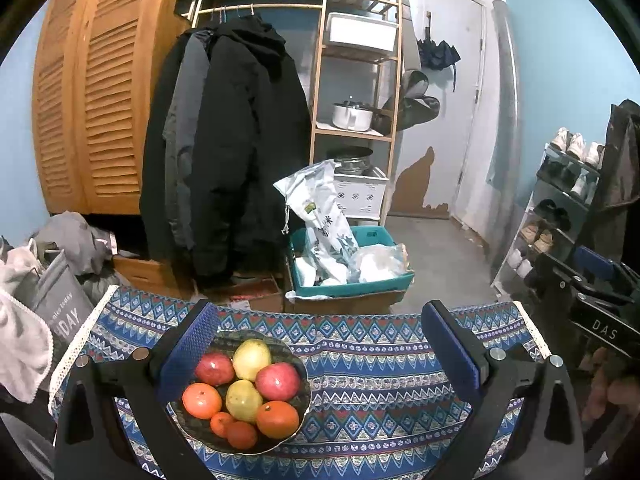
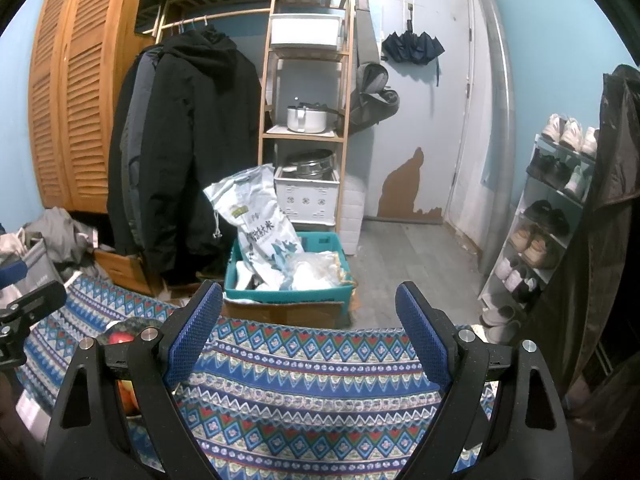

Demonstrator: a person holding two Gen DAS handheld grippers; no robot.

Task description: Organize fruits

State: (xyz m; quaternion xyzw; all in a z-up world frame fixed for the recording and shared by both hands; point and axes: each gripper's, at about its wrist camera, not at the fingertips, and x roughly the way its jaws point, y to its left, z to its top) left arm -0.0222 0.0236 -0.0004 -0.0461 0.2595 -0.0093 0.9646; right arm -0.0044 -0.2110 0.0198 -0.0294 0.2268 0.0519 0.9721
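The dark bowl (image 1: 297, 408) sat on the left part of the patterned cloth (image 1: 372, 364) that covered the table, and it held all the fruit. The left gripper (image 1: 320, 344) hovered over the near edge of the table with its jaws spread wide and nothing between its pads; its left finger (image 1: 188, 354) hung right over the bowl's left rim, so the bowl lay at the left of the gap, while the right finger (image 1: 452, 350) stood well to the right over bare cloth.

Counted in the left wrist view, the bowl held two red apples (image 1: 214, 368), two yellow-green pears (image 1: 252, 358) and four oranges: two large ones (image 1: 202, 400) and two small ones (image 1: 222, 424) at the near rim. The fruits lay packed together, touching one another.

Farther right, the right gripper (image 2: 310, 332) was also held wide open and empty, over bare cloth near the middle of the table. The bowl lay outside its jaws, to the left behind its left finger (image 2: 192, 340), where only a bit of rim and a red apple (image 2: 120, 338) showed. On the floor beyond the table's far edge stood one teal bin (image 2: 286, 294) holding a white bag (image 2: 260, 224).
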